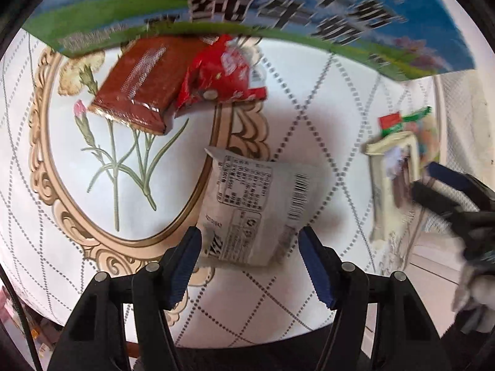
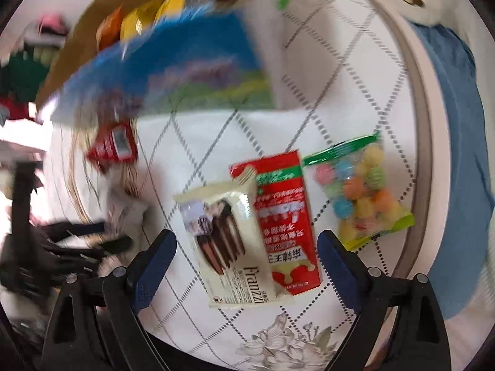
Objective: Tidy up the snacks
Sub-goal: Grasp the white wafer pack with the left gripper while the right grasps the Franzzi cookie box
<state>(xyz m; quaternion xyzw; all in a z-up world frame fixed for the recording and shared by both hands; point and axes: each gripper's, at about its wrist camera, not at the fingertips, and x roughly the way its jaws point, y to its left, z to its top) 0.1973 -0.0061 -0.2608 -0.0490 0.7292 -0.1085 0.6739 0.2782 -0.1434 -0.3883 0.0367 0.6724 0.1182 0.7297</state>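
Observation:
My left gripper (image 1: 250,262) is open just above a white snack packet (image 1: 260,210) lying label-up on the table. A brown chocolate bar (image 1: 139,83) and a red snack bag (image 1: 219,74) lie farther off by a blue-and-green box (image 1: 278,9). My right gripper (image 2: 247,269) is open over a cream Franzzi cookie pack (image 2: 229,241), which overlaps a red packet (image 2: 284,216). A bag of coloured candy balls (image 2: 362,191) lies to their right. The right gripper also shows in the left wrist view (image 1: 439,185), beside the cookie pack (image 1: 389,185).
The round table has a white quilted cloth (image 1: 324,117) with a gold oval flower frame (image 1: 43,160). The box (image 2: 173,74) holds yellow and orange packets (image 2: 148,18). A blue cloth (image 2: 458,154) hangs past the table's right edge.

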